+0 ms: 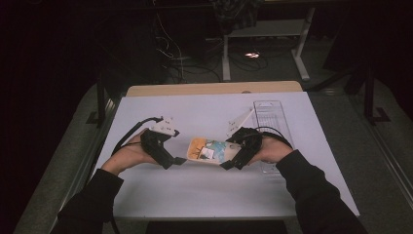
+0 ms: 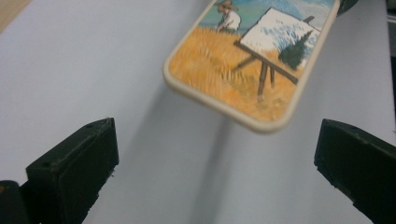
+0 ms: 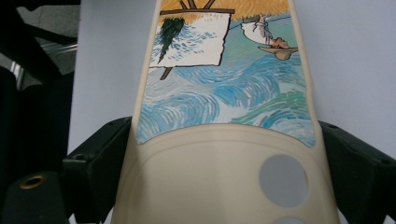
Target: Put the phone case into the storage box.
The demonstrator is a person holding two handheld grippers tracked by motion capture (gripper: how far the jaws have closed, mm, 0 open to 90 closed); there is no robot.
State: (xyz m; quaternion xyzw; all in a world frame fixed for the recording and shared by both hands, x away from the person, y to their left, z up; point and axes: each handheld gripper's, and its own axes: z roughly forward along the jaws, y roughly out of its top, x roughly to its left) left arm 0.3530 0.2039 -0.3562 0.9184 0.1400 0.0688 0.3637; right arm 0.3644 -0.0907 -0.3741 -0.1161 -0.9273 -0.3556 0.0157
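Phone case (image 1: 210,150), cream-rimmed with a painted field-and-easel scene, held above the white bench (image 1: 204,195) near its middle. The right gripper (image 1: 233,158) has its fingers (image 3: 100,154) clamped on the case's two long edges at the camera-cutout end. The left gripper (image 1: 178,161) sits just beside the case's orange end; its fingers (image 2: 74,172) stand wide apart with nothing between them, the case (image 2: 247,65) just ahead of their tips. A clear plastic tray (image 1: 272,122) lies on the bench to the right.
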